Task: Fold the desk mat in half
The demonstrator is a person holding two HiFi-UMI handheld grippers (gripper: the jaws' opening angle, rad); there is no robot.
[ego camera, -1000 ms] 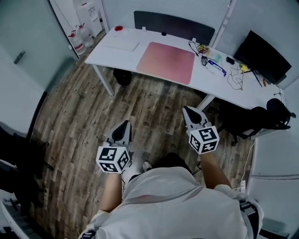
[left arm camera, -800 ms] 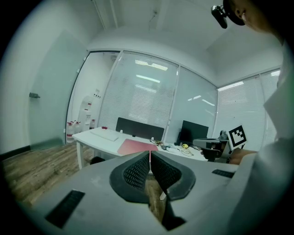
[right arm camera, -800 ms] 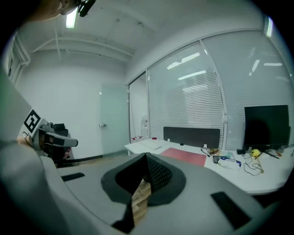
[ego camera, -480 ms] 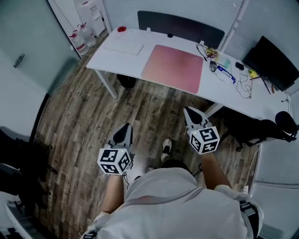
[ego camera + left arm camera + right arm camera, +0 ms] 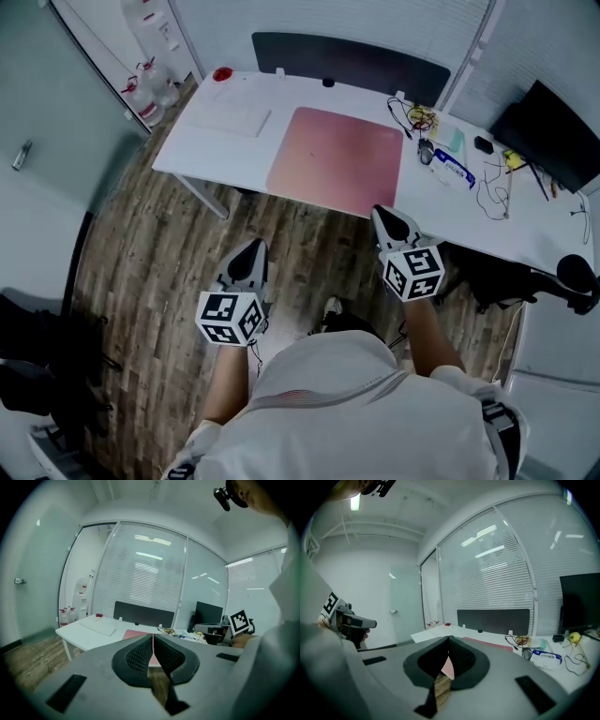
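A pink desk mat [image 5: 337, 159] lies flat and unfolded on the white desk [image 5: 197, 145]. Both grippers hang in front of the desk, over the wooden floor. My left gripper [image 5: 253, 247] is shut and empty, well short of the desk's front edge. My right gripper [image 5: 380, 217] is shut too, with its tip at the front edge beside the mat's near right corner. In the left gripper view the closed jaws [image 5: 153, 636] point at the mat [image 5: 135, 633]. The right gripper view shows closed jaws [image 5: 448, 640] with the mat [image 5: 487, 643] just beyond.
A white flat pad [image 5: 230, 117] and a red object [image 5: 221, 74] lie left of the mat. Cables [image 5: 419, 118] and small items [image 5: 455, 169] lie to its right, near a dark monitor [image 5: 553, 122]. A dark panel [image 5: 347, 58] backs the desk. A black chair [image 5: 525, 277] stands at right.
The person has stepped toward the desk, so it sits nearer in the head view. The right gripper now reaches the desk's front edge. Both grippers stay shut.
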